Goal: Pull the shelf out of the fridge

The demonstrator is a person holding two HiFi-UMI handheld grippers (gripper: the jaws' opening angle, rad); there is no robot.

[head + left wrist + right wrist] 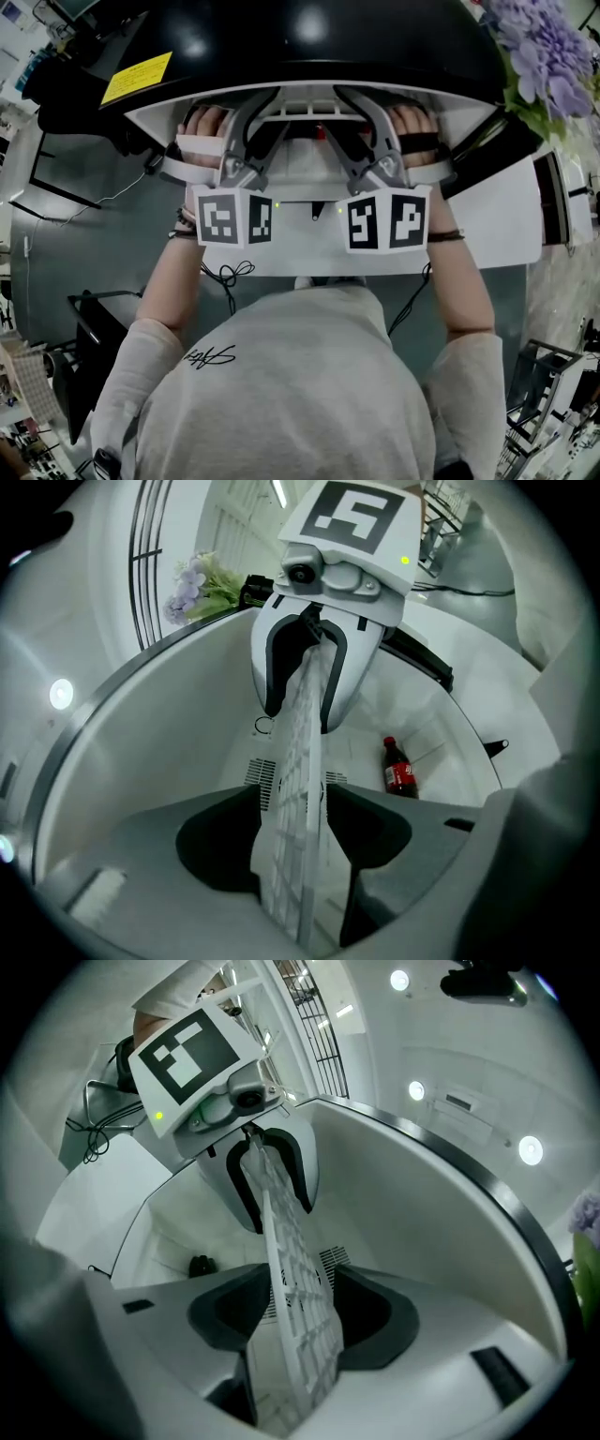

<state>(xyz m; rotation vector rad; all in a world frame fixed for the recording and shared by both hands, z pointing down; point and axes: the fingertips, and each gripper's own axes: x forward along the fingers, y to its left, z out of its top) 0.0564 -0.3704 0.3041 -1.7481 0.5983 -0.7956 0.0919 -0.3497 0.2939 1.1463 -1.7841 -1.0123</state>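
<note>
Left claw (292, 808) and right claw (302, 1293) are straddling the shelf (300, 724), gaping wide and not gripping. It's sitting inside the fridge (159, 752), waiting to be pulled.

Lab/workshop: floor cables (105, 195), metal racks (548, 370), equip clutter

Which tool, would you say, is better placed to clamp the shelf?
Left, marginally: the shelf sits centred between the open jaws of the left tool, but nearer one jaw of the open right tool. Both straddle it.

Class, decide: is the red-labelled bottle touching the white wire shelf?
Apart. The left gripper view shows bare fridge wall between the bottle and the shelf.
</note>
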